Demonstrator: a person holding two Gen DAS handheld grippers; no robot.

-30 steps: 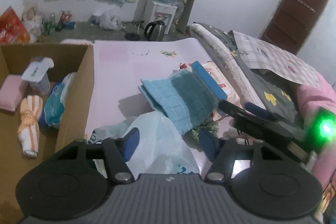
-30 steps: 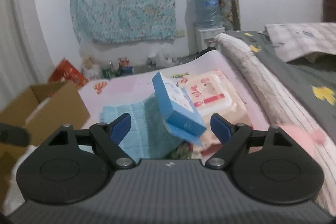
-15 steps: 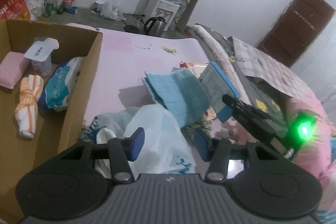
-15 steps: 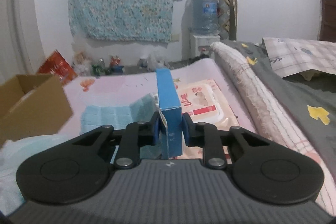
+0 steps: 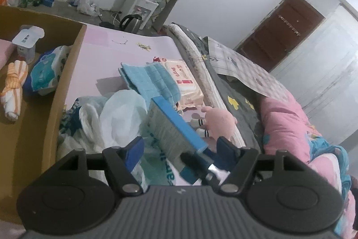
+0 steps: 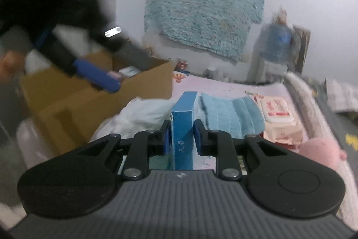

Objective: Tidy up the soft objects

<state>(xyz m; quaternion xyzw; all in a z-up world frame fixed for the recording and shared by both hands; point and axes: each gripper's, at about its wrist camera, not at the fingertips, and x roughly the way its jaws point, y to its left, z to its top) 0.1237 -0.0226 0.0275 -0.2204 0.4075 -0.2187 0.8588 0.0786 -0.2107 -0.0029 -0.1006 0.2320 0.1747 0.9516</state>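
My right gripper (image 6: 181, 138) is shut on a flat blue box (image 6: 182, 127), held on edge above the pink mat. In the left wrist view that blue box (image 5: 176, 127) lies between the fingers of my left gripper (image 5: 180, 149). Its jaws are opening and the pads stand clear of the box. A blue towel (image 5: 154, 80), a pack of wet wipes (image 5: 183, 80), a white plastic bag (image 5: 120, 113) and a pink plush toy (image 5: 220, 118) lie ahead. The open cardboard box (image 5: 67, 73) on the left holds a striped cloth (image 5: 13, 84) and a tissue pack (image 5: 44, 68).
A rolled mattress edge and grey bedding (image 5: 235, 91) run along the right, with a pink quilt (image 5: 288, 120) beyond. A kettle (image 5: 131, 22) and a water dispenser (image 5: 145, 6) stand at the far wall. The left gripper's blurred blue finger (image 6: 96, 75) crosses the cardboard box (image 6: 134, 86).
My right gripper closed on the blue box, stood it on edge and carried it left, in between the left gripper's fingers. The left gripper's jaws narrowed, then widened, as it swung right.
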